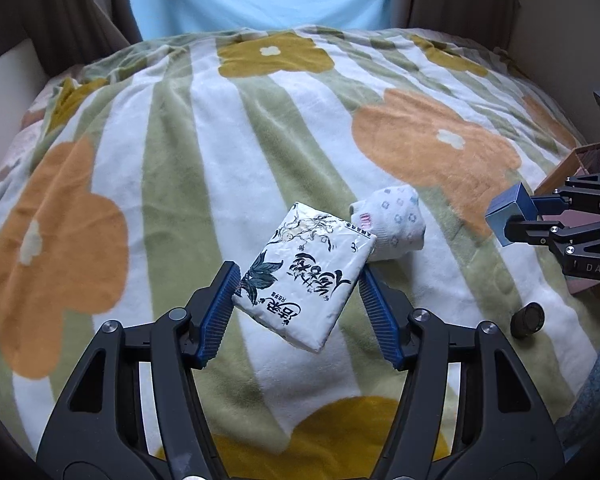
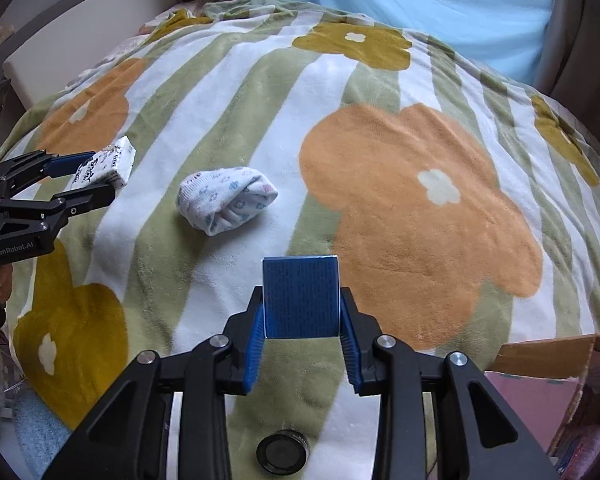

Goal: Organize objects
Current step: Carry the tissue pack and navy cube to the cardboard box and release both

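Fleece, striped green and white with big orange and mustard flowers, covers the bed [image 1: 204,128] where the sorting is under way. The left gripper [image 1: 298,300] pinches a white tissue pack [image 1: 306,274] between its blue fingers, the pack tilted and apparently lifted off the blanket. The right gripper [image 2: 302,334] clamps a small blue box [image 2: 300,298] upright between its fingers, also held above the bed. Left lying on the blanket are a rolled patterned sock [image 2: 224,198], near the tissue pack, and a small dark round cap-like item [image 2: 281,451] below the right gripper. A cardboard box [image 2: 548,352] sits at the bed's right edge, probably the destination. I judge the task mid-way: two items are in hand, none visibly stowed, two untouched.
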Tool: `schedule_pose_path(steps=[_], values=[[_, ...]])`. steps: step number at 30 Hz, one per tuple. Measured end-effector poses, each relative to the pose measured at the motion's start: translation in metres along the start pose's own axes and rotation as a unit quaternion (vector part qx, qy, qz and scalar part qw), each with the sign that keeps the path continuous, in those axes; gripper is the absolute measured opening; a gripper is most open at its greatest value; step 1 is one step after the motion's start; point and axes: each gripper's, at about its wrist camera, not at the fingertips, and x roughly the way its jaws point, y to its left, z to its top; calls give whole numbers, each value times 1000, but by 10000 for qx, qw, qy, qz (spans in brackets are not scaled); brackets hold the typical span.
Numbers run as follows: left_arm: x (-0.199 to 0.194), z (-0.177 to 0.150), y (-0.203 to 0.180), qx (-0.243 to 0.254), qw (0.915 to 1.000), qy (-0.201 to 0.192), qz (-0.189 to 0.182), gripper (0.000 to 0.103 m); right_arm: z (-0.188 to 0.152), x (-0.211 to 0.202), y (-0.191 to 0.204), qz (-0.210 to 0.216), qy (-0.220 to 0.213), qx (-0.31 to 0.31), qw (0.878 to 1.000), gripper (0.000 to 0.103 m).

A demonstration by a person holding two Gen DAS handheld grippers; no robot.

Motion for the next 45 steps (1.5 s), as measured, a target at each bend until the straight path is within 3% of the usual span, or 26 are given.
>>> schedule_pose_path(steps=[13, 25, 32, 45], values=[[-74, 53, -72, 219, 9981, -579, 50, 59, 4, -100, -28, -134, -569, 73, 9983, 31], [-103, 96, -194, 769, 9922, -942, -269, 59, -38, -177, -116, -601, -877, 523, 9930, 31], [-88, 103, -276, 1085, 9882, -893, -610, 58, -78, -193, -175, -863, -757, 842, 9898, 31], [-19, 77, -386, 1556, 9804, -215, -1190, 58, -162, -171, -275, -1141, -77, 1608, 9803, 31]])
